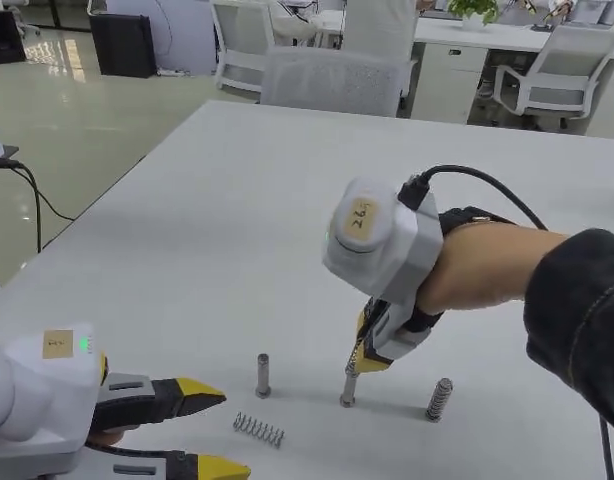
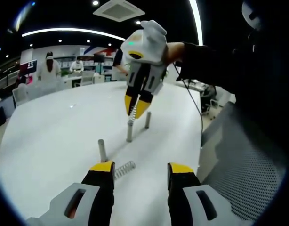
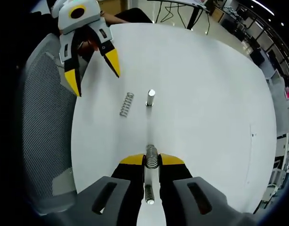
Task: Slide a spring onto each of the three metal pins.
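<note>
Three metal pins stand on the white table (image 1: 237, 220). The left pin (image 1: 263, 375) is bare, and the right pin (image 1: 439, 399) wears a spring. My right gripper (image 1: 372, 350) is shut on a spring (image 3: 152, 157) and holds it at the top of the middle pin (image 1: 349, 385). In the left gripper view that spring (image 2: 132, 115) hangs from the yellow tips just above the middle pin (image 2: 130, 132). A loose spring (image 1: 259, 429) lies flat in front of the left pin. My left gripper (image 1: 219, 432) stays open near the loose spring (image 2: 124, 169), holding nothing.
The table's front edge runs close behind my left gripper, with a grey mesh chair (image 3: 43, 122) below it. Office chairs (image 1: 332, 80) and desks stand beyond the far edge. A black cable (image 1: 487, 185) trails from the right gripper over the hand.
</note>
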`<state>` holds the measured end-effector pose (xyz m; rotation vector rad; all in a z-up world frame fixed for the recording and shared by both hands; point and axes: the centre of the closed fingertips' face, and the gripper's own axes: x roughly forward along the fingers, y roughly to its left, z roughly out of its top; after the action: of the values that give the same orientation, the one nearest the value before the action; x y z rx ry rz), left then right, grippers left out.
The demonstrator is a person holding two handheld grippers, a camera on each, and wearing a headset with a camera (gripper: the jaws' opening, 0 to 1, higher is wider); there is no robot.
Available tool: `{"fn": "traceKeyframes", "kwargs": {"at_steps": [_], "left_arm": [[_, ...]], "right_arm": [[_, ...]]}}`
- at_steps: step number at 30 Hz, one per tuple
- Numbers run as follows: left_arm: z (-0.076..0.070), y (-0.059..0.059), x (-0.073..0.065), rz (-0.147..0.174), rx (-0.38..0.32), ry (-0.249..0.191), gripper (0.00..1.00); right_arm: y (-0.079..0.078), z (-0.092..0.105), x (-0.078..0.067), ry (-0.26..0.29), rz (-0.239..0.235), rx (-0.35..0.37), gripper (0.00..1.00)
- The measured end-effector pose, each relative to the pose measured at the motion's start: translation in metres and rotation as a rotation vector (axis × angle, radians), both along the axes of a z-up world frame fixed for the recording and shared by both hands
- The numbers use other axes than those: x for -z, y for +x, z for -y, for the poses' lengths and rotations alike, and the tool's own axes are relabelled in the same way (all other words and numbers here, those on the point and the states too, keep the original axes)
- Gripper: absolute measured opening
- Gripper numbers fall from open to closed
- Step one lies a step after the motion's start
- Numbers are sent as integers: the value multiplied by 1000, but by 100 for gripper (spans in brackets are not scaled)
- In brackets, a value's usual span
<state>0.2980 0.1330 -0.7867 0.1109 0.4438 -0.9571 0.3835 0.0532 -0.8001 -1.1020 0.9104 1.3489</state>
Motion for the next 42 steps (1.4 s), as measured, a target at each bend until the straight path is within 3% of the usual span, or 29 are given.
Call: {"fn": "traceKeyframes", "kwargs": {"at_steps": [15, 30, 42], "left_arm": [[-1, 0, 2, -3, -2, 3, 38], [-1, -1, 2, -4, -4, 5, 38], [-2, -1, 1, -3, -7, 3, 38]], "right_arm": [[-1, -1, 28, -50, 2, -8, 8], [-5, 0, 46, -50, -11, 6, 8], [-4, -1, 42, -19, -7, 20, 12]]}}
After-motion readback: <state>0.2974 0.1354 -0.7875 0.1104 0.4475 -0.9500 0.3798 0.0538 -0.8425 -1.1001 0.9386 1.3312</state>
